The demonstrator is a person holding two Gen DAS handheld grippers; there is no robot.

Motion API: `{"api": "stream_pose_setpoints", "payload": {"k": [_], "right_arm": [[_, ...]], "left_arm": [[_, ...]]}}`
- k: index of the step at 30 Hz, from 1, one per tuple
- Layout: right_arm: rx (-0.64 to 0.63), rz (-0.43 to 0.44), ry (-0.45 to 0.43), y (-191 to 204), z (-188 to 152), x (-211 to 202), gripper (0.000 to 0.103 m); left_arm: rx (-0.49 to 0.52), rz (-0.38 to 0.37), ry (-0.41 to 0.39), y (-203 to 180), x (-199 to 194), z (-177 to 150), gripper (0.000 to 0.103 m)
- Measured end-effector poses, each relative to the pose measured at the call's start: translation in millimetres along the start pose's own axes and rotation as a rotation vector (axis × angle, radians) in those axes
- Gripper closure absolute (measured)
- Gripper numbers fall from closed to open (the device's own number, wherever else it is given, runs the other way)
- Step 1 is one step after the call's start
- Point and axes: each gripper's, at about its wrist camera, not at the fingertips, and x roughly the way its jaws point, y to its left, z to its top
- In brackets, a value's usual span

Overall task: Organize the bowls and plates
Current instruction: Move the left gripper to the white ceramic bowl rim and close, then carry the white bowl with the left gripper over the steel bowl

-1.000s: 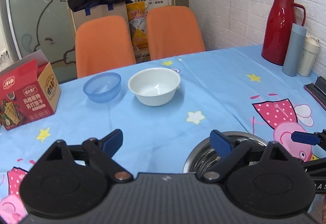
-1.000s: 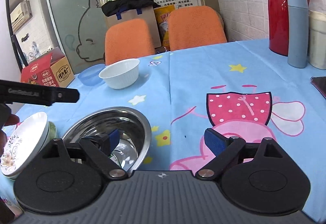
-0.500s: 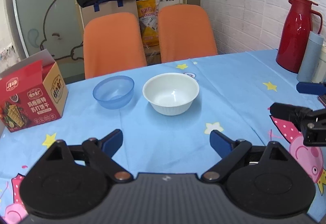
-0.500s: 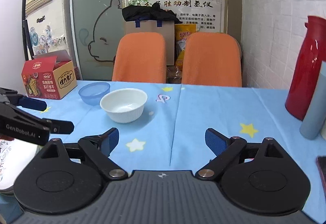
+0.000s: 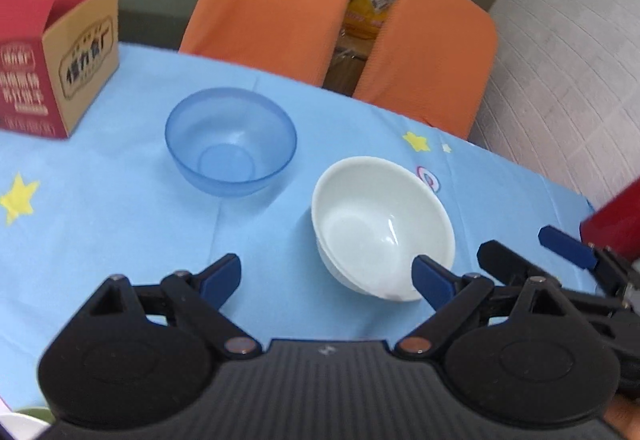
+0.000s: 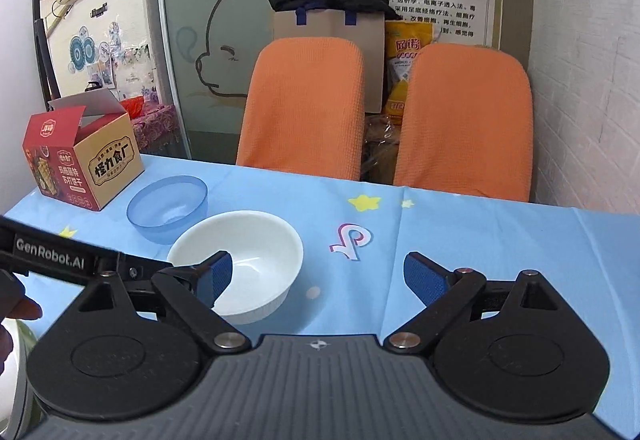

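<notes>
Left wrist view: the left claw (image 5: 326,274) hangs wide and empty over the surface (image 5: 120,232). The white bowl (image 5: 382,224) sits just ahead, its near rim touching or just behind the right-hand finger; the blue bowl (image 5: 231,139) stands farther off to the left. The right claw's fingers (image 5: 566,246) reach in beside the white bowl.

Right wrist view: the right claw (image 6: 318,276) is wide and empty too. The white bowl (image 6: 244,260) lies at its left finger, the blue bowl (image 6: 168,205) beyond. The step looks like reaching for the white bowl; next, one claw must straddle its rim and close.
</notes>
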Motion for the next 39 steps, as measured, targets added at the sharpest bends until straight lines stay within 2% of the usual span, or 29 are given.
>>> {"api": "stream_pose_setpoints", "payload": {"k": [2, 8, 14, 20, 23, 24, 25, 26, 28, 30, 33, 35, 39], "right_arm": [[-0.011, 0.007, 0.021, 0.0, 0.6, 14.5, 0.000], [-0.052, 0.050, 0.093, 3.0, -5.0, 45.2, 0.000], [-0.094, 0.067, 0.132, 7.6, -3.1, 61.4, 0.000], [-0.105, 0.089, 0.156, 12.1, -3.7, 73.2, 0.000], [-0.097, 0.120, 0.168, 12.6, -5.9, 74.9, 0.000], [-0.094, 0.127, 0.161, 12.8, -6.2, 73.6, 0.010], [-0.095, 0.128, 0.164, 14.1, -5.7, 73.8, 0.033], [-0.098, 0.132, 0.161, 15.3, -5.5, 73.3, 0.036], [-0.107, 0.137, 0.161, 18.3, -5.2, 73.1, 0.044], [-0.115, 0.137, 0.162, 21.5, -4.9, 72.3, 0.045], [-0.126, 0.146, 0.169, 25.8, -4.7, 69.5, 0.052], [-0.135, 0.157, 0.171, 29.9, -4.4, 66.1, 0.055], [-0.151, 0.135, 0.162, 32.8, -3.9, 58.6, 0.055]], "left_arm": [[-0.036, 0.025, 0.006, 2.9, 11.8, 4.8, 0.010], [-0.042, 0.081, 0.027, -6.5, 35.5, 10.3, 0.010], [-0.126, 0.123, 0.033, -2.5, 52.9, 14.5, 0.010], [-0.101, 0.191, 0.008, -7.4, 56.7, 14.1, 0.012], [-0.077, 0.208, -0.001, -8.6, 55.2, 12.9, 0.031], [-0.068, 0.215, -0.004, -8.7, 55.1, 12.4, 0.038], [-0.056, 0.221, -0.007, -8.2, 53.6, 11.7, 0.045], [-0.050, 0.222, -0.008, -7.4, 52.5, 11.5, 0.060], [-0.046, 0.207, -0.002, -5.5, 50.7, 11.4, 0.065], [-0.042, 0.192, 0.005, -4.6, 50.3, 12.0, 0.077], [-0.039, 0.149, 0.027, -8.0, 49.9, 10.5, 0.087], [-0.037, 0.113, 0.047, -11.5, 48.4, 7.6, 0.086], [-0.028, 0.102, 0.037, -14.6, 42.0, 4.8, 0.087]]}}
